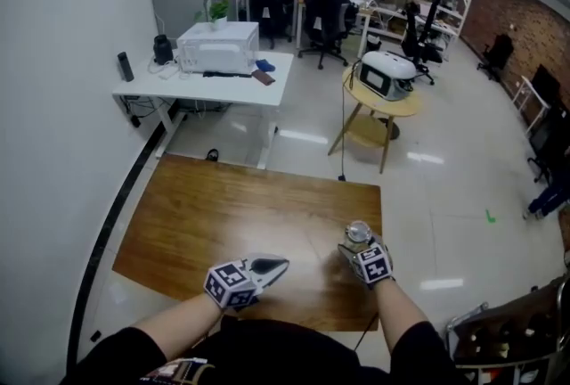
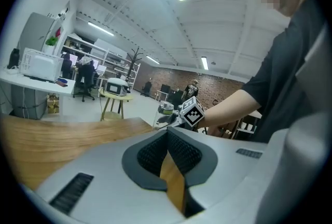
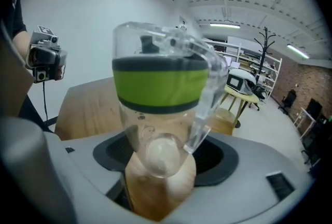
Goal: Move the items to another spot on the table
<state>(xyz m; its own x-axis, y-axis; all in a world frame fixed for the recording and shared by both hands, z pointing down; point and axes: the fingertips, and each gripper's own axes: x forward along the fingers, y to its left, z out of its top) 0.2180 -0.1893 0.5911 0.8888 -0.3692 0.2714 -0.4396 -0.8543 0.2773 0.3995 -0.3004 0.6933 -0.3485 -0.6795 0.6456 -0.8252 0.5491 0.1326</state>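
Standing on office floor point(image 1: 445, 196): wooden table point(image 1: 214, 214); left gripper point(image 1: 281, 265) closed, empty; right gripper point(image 1: 356, 244), five o'clock, clamps clear bottle point(image 1: 358, 233).

The right tool point(image 3: 165, 163) is clasping a clear bottle point(image 3: 158, 88) with a green band between its jaws, the wooden desk point(image 3: 88, 106) showing underneath.

From above, the right claw point(image 1: 360, 246) is covering most of the clear bottle point(image 1: 358, 233). The person's torso point(image 1: 267, 352) is blocking the surface's point(image 1: 223, 214) near edge. Bits on the far desk point(image 1: 272, 71) are looking too small to name.
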